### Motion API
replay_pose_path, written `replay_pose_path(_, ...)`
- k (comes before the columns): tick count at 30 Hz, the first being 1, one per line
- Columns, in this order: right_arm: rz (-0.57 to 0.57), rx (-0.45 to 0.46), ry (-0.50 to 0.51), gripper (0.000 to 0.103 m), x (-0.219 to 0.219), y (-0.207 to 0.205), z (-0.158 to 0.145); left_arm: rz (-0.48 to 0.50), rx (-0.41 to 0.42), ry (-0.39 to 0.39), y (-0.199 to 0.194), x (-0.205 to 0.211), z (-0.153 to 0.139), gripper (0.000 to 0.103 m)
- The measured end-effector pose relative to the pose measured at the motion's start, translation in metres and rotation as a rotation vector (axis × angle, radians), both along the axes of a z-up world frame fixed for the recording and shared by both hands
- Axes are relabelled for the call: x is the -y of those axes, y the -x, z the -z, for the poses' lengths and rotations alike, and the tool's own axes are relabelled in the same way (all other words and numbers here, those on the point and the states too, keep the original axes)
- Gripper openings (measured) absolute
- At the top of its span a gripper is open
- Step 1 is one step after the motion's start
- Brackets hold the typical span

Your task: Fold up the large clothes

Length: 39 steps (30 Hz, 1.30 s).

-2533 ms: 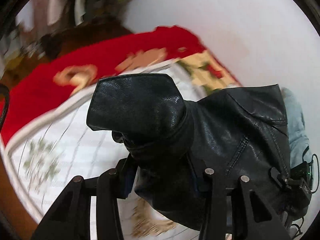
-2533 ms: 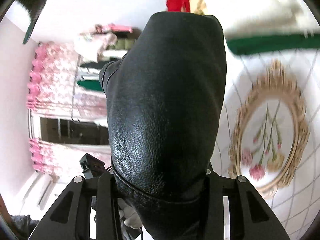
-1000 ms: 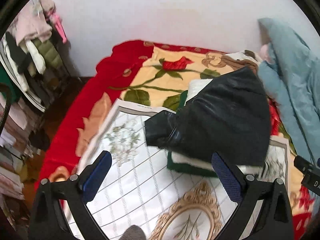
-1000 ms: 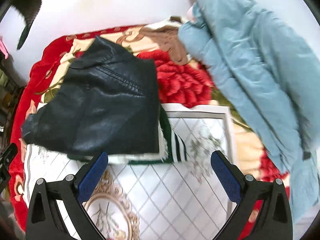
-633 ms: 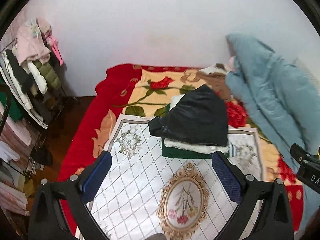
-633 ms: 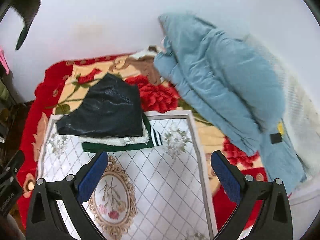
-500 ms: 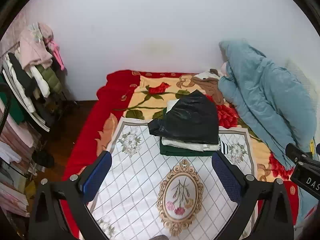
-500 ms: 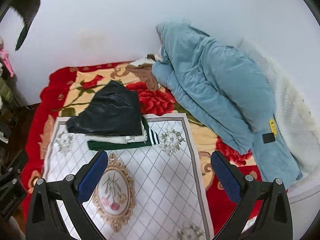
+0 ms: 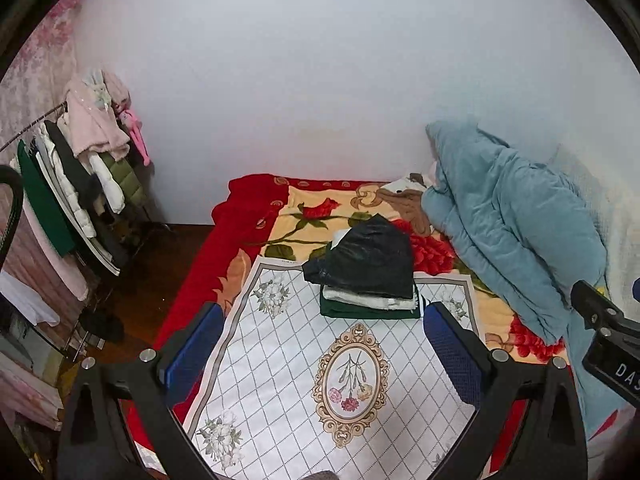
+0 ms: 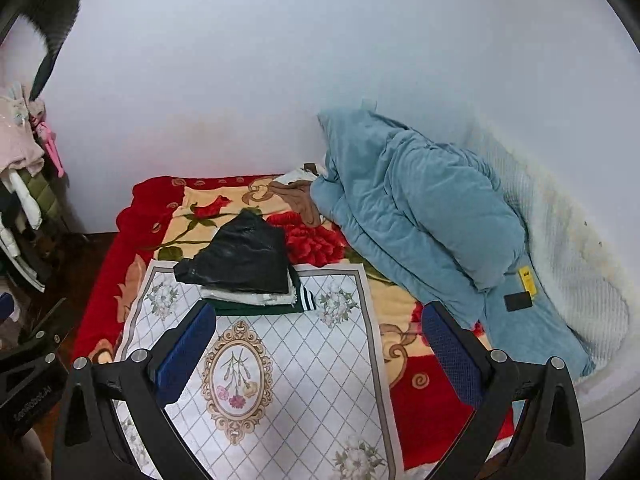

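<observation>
A folded black leather jacket (image 9: 366,258) lies on top of a stack of folded clothes, over a white garment (image 9: 368,300) and a dark green one (image 9: 360,311), at the far end of a white diamond-pattern mat (image 9: 280,368) on the bed. The jacket (image 10: 240,258) and mat (image 10: 304,364) also show in the right wrist view. My left gripper (image 9: 320,344) is open and empty, held high and well back from the stack. My right gripper (image 10: 316,348) is open and empty, also well back.
A red floral blanket (image 9: 248,216) covers the bed. A bunched blue quilt (image 10: 420,220) lies along the right side against a white wall. A brown garment (image 10: 296,196) lies at the far end. A clothes rack (image 9: 72,184) with hanging clothes stands at left over dark floor.
Both grippers let go of the black jacket, which now rests on the stack. Both have opened and pulled back and up, away from the bed.
</observation>
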State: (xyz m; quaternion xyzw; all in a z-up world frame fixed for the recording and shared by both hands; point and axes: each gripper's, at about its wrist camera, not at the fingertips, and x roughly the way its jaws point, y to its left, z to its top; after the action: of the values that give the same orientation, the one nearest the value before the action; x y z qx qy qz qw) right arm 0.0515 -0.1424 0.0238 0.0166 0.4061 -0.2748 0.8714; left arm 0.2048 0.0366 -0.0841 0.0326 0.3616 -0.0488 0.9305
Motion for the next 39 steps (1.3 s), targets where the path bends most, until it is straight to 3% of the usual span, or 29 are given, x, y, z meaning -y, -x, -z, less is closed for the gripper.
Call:
replay_pose_path(13,-0.042,0.040,0.031,0.103,-0.010,0.034,-0.036,-0.007,0.053,0.040,0.031,-0.005,-0.027,0.103)
replay_pose_path(39,-0.087,0.048,0.017,0.103,-0.005,0.045,-0.044,-0.027,0.067,0.031,0.056,-0.008,-0.032,0.103)
